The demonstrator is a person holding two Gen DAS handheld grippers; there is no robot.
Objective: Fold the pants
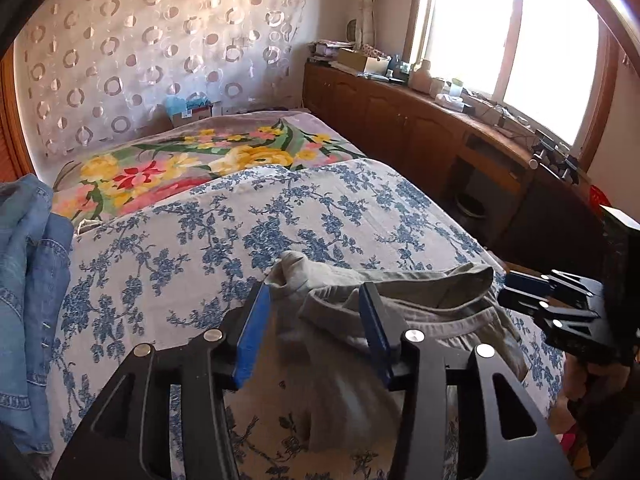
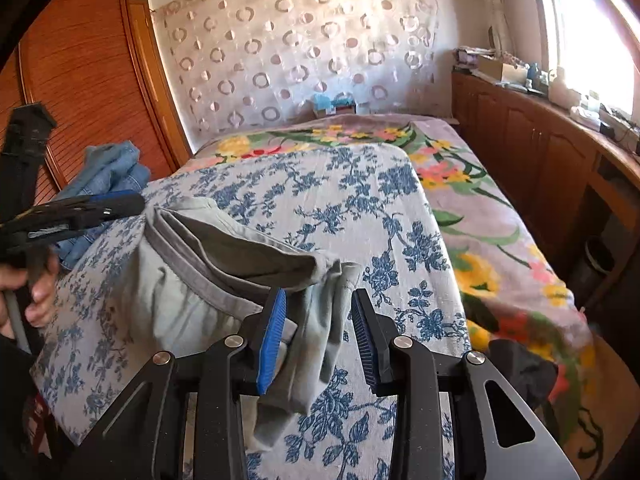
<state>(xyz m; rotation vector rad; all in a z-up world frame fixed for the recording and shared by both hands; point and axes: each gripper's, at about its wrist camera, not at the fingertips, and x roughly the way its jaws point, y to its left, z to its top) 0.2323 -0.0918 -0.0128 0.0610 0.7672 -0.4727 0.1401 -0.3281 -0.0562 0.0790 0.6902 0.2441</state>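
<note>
On the floral sheet (image 1: 192, 264) both tongs (image 1: 316, 300) (image 2: 318, 300) stand apart — grey pants (image 2: 192, 280) slack between, legs cut off below.

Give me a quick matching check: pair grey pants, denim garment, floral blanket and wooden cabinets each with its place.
Things:
1. grey pants
2. denim garment
3. floral blanket
4. wooden cabinets

Places:
A. along the wall under the window
B. far end of the bed
C. near edge of the bed, between both grippers' open jaws
D. heaped at the bed's side by the wardrobe

Pairs: 1-C, 2-D, 3-B, 4-A
</note>
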